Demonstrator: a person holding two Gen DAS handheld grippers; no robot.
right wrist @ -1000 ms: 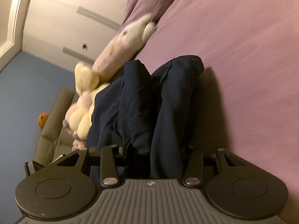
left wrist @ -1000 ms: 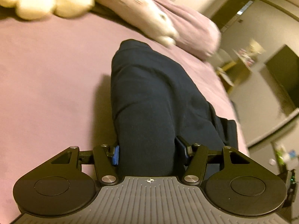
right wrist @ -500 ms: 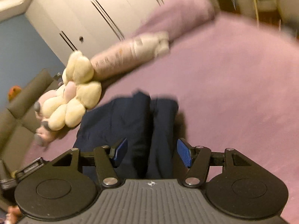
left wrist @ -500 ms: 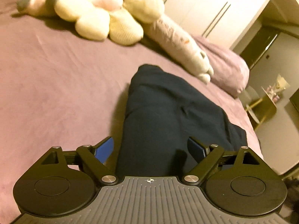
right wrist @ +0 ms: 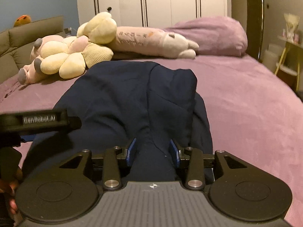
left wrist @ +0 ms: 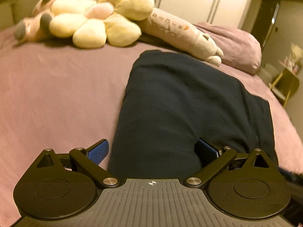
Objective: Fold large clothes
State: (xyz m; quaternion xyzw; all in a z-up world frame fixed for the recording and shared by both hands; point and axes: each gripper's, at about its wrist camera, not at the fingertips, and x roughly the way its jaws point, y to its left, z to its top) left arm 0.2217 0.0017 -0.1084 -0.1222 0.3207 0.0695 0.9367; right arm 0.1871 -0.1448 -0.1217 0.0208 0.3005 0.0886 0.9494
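A bedroom, warm lamp light, a wide purple bed (right wrist: 246, 102) with white wardrobe doors (right wrist: 161, 1) behind it. In tight now: the left tongs (left wrist: 153, 149) stand spread wide, their jaws just having been opening, blue pads clear of the cloth on either side and gripping nothing. The right tongs (right wrist: 153, 151) have just been closing, and a bunched ridge of dark cloth sits between the blue pads; whether they truly pinch it, I cannot tell.

That cloth is the navy garment (right wrist: 132, 94), lying in the middle of the bed, already doubled into a long thick bundle with loose layers spilling out on its right side. It looks soft and limp, fairly heavy for clothing, likely to sag and slide open if lifted by one point. The best hold, I judge, is at the near corners or along a folded edge, one tongs each, catching all layers together.

Further out, a yellow flower-shaped plush (left wrist: 98, 19), a long pale plush (right wrist: 151, 41) and a purple pillow (right wrist: 214, 36) sit at the head, well apart from the bundle.
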